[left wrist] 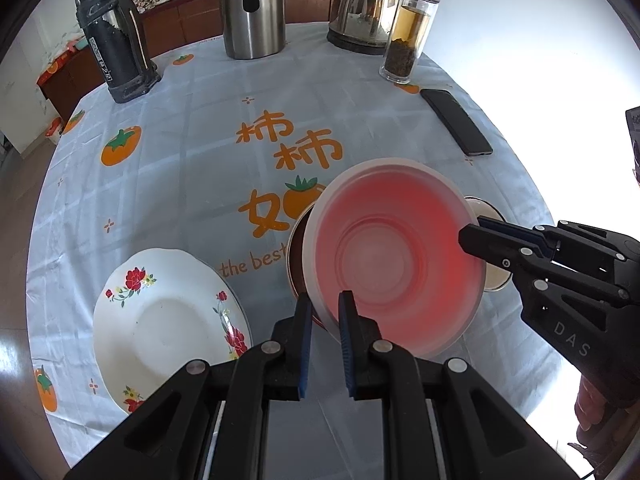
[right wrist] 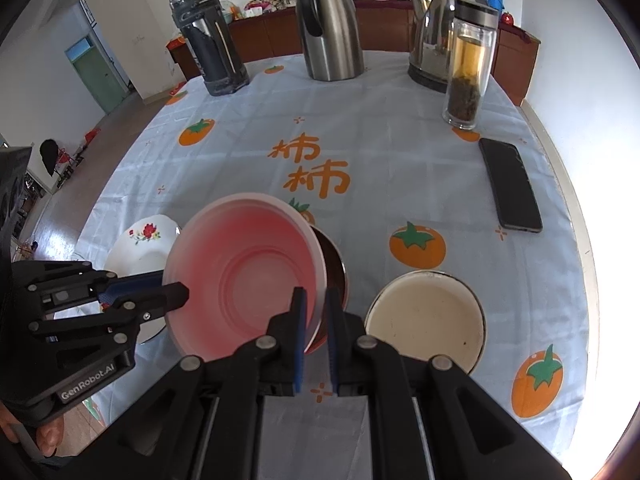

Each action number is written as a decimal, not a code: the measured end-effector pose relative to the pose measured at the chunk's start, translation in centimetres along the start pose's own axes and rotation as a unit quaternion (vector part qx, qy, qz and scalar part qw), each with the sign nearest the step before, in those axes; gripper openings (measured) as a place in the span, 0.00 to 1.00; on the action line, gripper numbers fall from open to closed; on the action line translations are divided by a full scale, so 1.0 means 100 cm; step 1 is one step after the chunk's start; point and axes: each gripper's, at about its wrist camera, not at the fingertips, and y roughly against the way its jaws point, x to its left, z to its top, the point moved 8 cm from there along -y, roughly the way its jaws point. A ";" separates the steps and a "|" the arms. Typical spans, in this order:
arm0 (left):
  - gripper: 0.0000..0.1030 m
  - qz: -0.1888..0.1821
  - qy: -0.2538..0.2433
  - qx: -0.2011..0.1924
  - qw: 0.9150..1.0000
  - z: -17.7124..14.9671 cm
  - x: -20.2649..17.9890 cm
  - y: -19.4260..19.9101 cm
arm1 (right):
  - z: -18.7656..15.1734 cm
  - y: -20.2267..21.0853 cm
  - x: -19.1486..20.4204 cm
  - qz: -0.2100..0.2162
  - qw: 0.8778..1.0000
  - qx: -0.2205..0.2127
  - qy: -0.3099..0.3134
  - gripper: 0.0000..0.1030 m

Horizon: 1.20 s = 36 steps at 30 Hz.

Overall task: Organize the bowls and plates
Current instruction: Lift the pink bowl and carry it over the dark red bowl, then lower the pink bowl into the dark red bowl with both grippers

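Both claws are on the pink bowl (left wrist: 394, 258), one per side, w/ the bowl tilted up off the tablecloth (left wrist: 180, 184).

Left claw (left wrist: 325, 308): jaws narrowed to a slim gap, closed on the bowl's near rim; the rim passes btwn the two blue pads (left wrist: 306, 344). Bowl sits just ahead and right of the tips. From the right wrist view, the same claw (right wrist: 176, 288) comes in from the left, one finger over the rim's inside, the other outside.

Right claw (right wrist: 316, 304): jaws also nearly together, pinching the bowl's rim edge btwn the pads. Bowl spreads ahead-left of the tips. In the left wrist view it (left wrist: 470, 236) reaches in from the right, tips at the bowl's far-right rim.

Under/behind the pink bowl is a dark brown bowl (right wrist: 334, 268), its rim poking out just ahead of the right claw's tips; whether the two touch, can't tell. Cream enamel bowl (right wrist: 426, 316) lies just right of the right claw, flat on the cloth. Floral plate (left wrist: 160, 320) lies left of the left claw, close by, apart from the bowls.

Far ahead of both claws, at the table's back: black thermos (left wrist: 112, 36), steel carafe (left wrist: 252, 8), electric kettle (left wrist: 366, 4), glass tea bottle (left wrist: 408, 32). Phone (right wrist: 510, 186) lies ahead-right of the right claw, well apart.
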 end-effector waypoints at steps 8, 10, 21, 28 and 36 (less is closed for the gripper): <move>0.14 -0.001 0.005 0.012 1.000 0.004 0.001 -0.010 | 0.001 -0.014 -0.004 -0.004 1.000 0.014 0.001 0.09; 0.14 -0.002 0.005 0.014 1.000 0.004 0.001 -0.012 | 0.002 -0.017 -0.006 -0.006 1.000 0.018 0.001 0.09; 0.14 -0.006 0.014 0.031 0.999 0.003 0.002 -0.025 | 0.000 -0.035 -0.009 -0.011 0.999 0.038 0.006 0.09; 0.14 -0.006 0.013 0.035 0.999 0.002 0.003 -0.027 | -0.001 -0.038 -0.010 -0.010 0.999 0.044 0.007 0.09; 0.15 -0.006 0.011 0.043 0.999 -0.002 0.001 -0.032 | -0.005 -0.043 -0.012 -0.011 0.998 0.055 0.008 0.09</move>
